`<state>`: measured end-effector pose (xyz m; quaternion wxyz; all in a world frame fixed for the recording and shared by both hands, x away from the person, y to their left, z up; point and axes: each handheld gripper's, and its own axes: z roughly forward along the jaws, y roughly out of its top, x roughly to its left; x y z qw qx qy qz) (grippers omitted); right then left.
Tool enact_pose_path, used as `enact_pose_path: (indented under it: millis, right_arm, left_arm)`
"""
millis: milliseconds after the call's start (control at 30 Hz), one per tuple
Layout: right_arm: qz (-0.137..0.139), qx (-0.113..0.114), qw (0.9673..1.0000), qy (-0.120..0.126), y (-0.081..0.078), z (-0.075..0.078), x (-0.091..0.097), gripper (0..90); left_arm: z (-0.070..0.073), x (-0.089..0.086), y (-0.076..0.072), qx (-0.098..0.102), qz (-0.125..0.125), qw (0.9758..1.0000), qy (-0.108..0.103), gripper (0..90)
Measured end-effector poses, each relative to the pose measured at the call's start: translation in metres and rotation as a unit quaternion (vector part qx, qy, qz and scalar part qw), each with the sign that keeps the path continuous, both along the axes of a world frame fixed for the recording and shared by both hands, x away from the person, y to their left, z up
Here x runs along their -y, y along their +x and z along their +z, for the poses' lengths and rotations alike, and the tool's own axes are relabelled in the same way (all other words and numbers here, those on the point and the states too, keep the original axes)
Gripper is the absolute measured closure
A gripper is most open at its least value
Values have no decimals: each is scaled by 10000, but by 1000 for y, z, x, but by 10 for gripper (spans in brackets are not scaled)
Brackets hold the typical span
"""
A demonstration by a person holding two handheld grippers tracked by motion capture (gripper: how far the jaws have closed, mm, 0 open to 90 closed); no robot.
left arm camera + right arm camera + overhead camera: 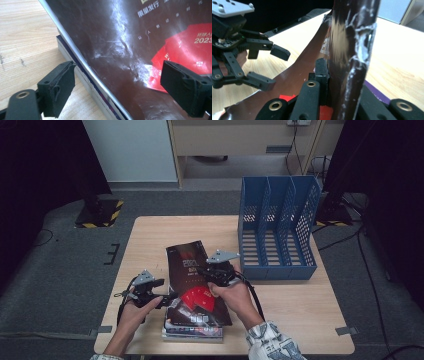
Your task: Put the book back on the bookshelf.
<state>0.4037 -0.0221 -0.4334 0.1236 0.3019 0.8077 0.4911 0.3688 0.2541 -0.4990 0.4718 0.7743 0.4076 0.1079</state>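
A glossy dark brown magazine (187,260) with a red graphic tops a stack of magazines (192,332) near the table's front edge. My right gripper (202,272) is shut on its right edge, and the cover lifts and curls there. In the right gripper view the gripper (329,75) pinches the upturned cover (352,37). At the stack's left side my left gripper (167,292) stands open. In the left gripper view its pads (56,92) sit wide apart, with the raised cover's (120,50) left edge between them and the stack (82,82) below; neither pad presses on it.
A blue three-slot file rack (277,227) stands upright at the table's back right. Bare wooden tabletop (150,235) lies left and behind the stack. The left gripper (272,67) shows open at the left of the right gripper view.
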Motion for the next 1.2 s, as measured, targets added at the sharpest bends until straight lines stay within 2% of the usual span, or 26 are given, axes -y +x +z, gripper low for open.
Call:
enact_pose_path:
  millis: [200,333,467,1200]
  right_arm:
    - [-1,112,9999,35,0,9,-2,856]
    - [17,193,9998,69,0,14,-4,859]
    - [62,288,9995,124,-1,17,-5,862]
    - [134,485,9978,426,-2,22,-5,866]
  left_arm:
    - [-1,0,2,44,7,10000,1,113]
    - [-2,1,5,54,55,9999,-79,129]
    - [-2,0,5,71,45,10000,-51,135]
    - [-3,5,5,63,-109,9999,-46,174]
